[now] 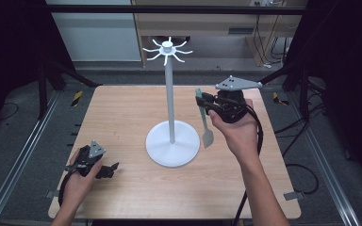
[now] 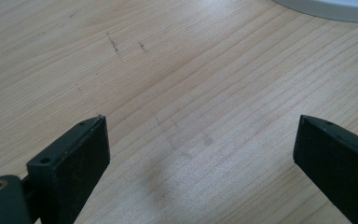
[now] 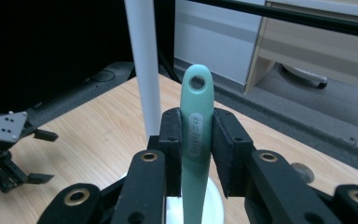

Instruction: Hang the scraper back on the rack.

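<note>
Beside the white stand [image 1: 170,106], right gripper [image 3: 196,140] clamps a spatula [image 3: 196,135] (hole upward).

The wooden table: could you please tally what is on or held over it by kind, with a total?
White hook stand with round base and tall pole: 1
Mint-green plastic spatula with a hanging hole, clamped in the right gripper: 1
Hand-held black two-jaw grippers, right and left gripper: 2
Total: 4
</note>
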Demonstrator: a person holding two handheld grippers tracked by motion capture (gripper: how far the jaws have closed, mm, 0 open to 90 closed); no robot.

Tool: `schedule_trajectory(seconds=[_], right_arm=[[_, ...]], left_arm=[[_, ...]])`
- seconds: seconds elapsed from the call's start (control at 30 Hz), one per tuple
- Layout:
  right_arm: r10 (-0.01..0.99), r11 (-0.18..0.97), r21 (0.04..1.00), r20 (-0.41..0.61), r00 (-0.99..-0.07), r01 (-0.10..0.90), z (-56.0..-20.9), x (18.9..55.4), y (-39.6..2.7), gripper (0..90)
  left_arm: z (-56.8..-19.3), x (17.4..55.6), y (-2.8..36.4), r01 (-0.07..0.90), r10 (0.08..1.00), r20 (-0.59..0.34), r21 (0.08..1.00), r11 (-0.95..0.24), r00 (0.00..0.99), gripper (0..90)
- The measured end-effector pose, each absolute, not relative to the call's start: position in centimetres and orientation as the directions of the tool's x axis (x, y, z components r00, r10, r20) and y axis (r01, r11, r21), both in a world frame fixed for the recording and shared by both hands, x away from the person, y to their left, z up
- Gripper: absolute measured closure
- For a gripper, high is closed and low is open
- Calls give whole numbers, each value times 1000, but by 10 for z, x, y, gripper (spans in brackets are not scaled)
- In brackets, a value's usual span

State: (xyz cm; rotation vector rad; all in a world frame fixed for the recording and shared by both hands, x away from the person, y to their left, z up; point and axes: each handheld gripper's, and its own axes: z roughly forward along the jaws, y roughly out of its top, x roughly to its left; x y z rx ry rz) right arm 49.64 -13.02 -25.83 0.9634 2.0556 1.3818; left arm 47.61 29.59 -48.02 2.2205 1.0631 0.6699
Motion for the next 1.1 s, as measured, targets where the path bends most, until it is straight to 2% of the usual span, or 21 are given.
schedule_trajectory(seconds=[1.1], right_arm=[[756,206,964,-45,-653,171,-218,475,-118,746]], left_arm=[[-480,476,296,517,812,192,685,-513,552,34]])
